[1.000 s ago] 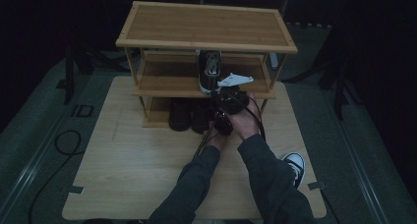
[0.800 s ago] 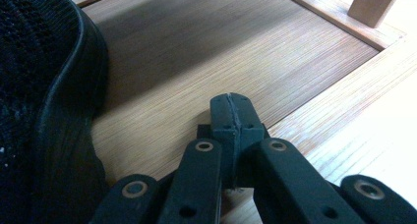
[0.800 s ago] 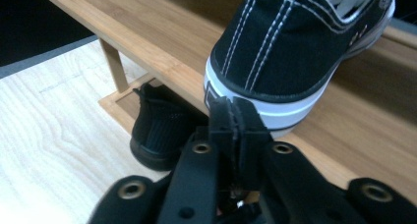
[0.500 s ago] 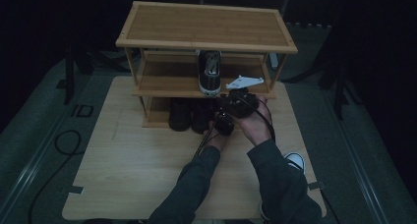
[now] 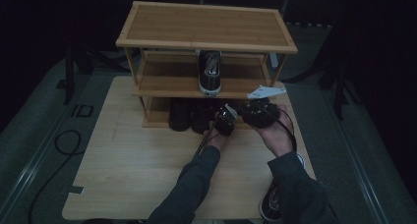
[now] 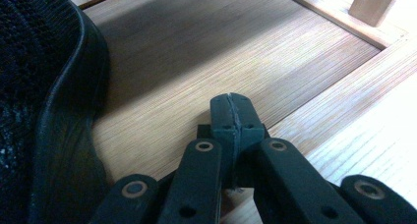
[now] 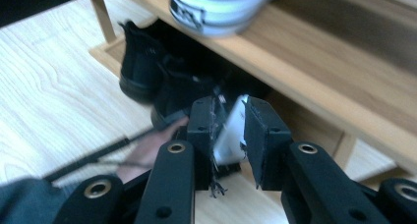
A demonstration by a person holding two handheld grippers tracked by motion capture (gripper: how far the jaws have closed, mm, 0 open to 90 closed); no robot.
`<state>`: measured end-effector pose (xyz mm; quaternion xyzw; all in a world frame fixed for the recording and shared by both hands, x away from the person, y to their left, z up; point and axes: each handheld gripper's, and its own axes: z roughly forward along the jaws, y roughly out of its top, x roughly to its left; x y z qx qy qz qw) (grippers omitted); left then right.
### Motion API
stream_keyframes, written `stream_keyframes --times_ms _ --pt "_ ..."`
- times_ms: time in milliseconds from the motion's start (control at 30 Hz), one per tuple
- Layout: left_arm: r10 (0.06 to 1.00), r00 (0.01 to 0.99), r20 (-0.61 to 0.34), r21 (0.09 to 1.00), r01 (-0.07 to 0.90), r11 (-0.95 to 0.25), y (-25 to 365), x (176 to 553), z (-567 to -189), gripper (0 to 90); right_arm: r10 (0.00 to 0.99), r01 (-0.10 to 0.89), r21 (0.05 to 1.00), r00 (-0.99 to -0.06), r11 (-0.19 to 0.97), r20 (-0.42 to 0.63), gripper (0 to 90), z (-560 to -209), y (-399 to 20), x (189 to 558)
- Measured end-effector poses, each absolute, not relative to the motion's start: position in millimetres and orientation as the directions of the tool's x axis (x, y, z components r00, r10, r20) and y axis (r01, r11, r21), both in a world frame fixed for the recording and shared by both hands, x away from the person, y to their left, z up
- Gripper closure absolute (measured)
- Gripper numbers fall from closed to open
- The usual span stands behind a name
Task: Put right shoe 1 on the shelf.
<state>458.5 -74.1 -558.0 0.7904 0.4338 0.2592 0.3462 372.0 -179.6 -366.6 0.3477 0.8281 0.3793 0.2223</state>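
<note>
Left gripper (image 6: pixel 231 117): jaws pressed together on nothing, parked low on the bottom shelf just right of the black mesh shoe (image 6: pixel 44 111), likely steadying it.
Right gripper (image 7: pixel 230 135): jaws have just been opening, parted, nothing gripped.
Black-and-white canvas sneaker (image 5: pixel 210 71): on the bamboo rack's (image 5: pixel 206 25) middle shelf, above and ahead of the right gripper, apparently set down.

Left gripper (image 5: pixel 225 122) at bottom shelf front of the bamboo rack (image 5: pixel 206 25), just right of two black shoes (image 5: pixel 191 117). Right gripper (image 5: pixel 259 112) close beside it, farther right. Black-and-white sneaker (image 5: pixel 210 72) on the middle shelf, above and behind both.
</note>
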Motion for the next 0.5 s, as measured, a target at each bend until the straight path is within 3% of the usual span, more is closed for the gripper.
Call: stream_keyframes --times_ms 500 --pt "0.864 0.490 0.115 0.769 0.507 -0.390 -74.0 458.3 -557.7 90.0 0.811 0.490 0.757 -0.579 0.432 -0.088 75.4 -385.9 -237.8 355.5"
